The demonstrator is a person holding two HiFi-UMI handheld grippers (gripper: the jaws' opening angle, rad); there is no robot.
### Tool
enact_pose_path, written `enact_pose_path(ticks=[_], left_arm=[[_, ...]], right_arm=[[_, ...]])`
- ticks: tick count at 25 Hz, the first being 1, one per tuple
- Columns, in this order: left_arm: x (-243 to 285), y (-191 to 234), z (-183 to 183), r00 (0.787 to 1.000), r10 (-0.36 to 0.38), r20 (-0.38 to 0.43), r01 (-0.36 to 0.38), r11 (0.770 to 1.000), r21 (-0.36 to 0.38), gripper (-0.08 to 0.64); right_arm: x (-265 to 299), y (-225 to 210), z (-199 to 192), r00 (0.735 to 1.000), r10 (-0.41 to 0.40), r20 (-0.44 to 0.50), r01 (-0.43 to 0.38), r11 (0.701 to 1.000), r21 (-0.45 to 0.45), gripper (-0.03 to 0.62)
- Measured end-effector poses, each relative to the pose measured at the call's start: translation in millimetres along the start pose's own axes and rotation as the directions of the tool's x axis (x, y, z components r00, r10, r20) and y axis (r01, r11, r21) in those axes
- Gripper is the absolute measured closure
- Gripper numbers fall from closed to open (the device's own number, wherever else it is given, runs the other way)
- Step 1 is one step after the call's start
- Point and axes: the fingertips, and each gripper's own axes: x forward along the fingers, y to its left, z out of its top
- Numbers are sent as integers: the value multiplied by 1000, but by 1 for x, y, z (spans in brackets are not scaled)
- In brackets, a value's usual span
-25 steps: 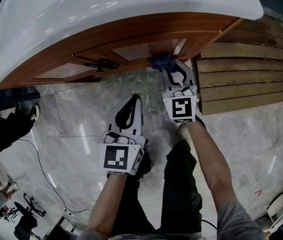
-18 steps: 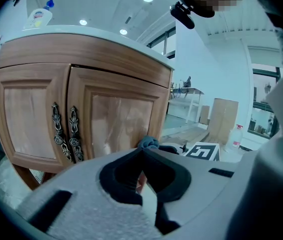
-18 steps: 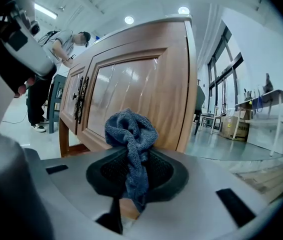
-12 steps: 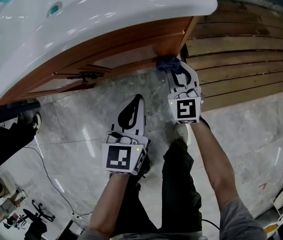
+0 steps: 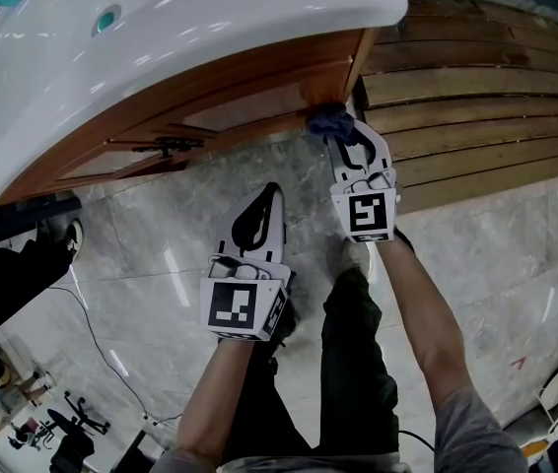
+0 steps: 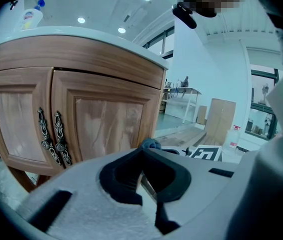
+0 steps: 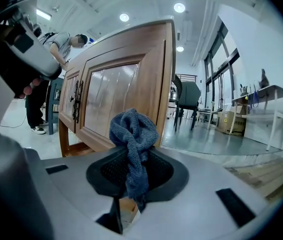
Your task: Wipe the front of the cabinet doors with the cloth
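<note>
The right hand-held gripper (image 5: 344, 144) is clamped on a bunched blue cloth (image 7: 133, 134). The cloth sits at the lower right corner of the wooden cabinet (image 5: 259, 87), beside the right door (image 7: 112, 96). The left hand-held gripper (image 5: 262, 210) has its jaws together on nothing. It hangs over the marble floor (image 5: 161, 225), apart from the cabinet, facing the door handles (image 6: 51, 136). A white basin (image 5: 210, 18) tops the cabinet.

I see a grey marble floor (image 5: 161, 235). The wooden sink cabinet (image 5: 210, 92) stands on it, wooden planking (image 5: 476, 116) lies beside that, and a thin black cable (image 5: 90, 325) trails at left.
</note>
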Motion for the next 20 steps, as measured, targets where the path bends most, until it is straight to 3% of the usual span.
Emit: enact_pose_path(ticks=[11,20], left_arm=[[-41,-7,39,1000,0,-27,-2,998,-57,554],[-70,-10,83,1000,-2,6,2,999,-47,554]], right_arm=[[-41,17,58,1000,16,-7,-16,999,44,515],[-79,22,124,999,25,23,-27,996,87,515]])
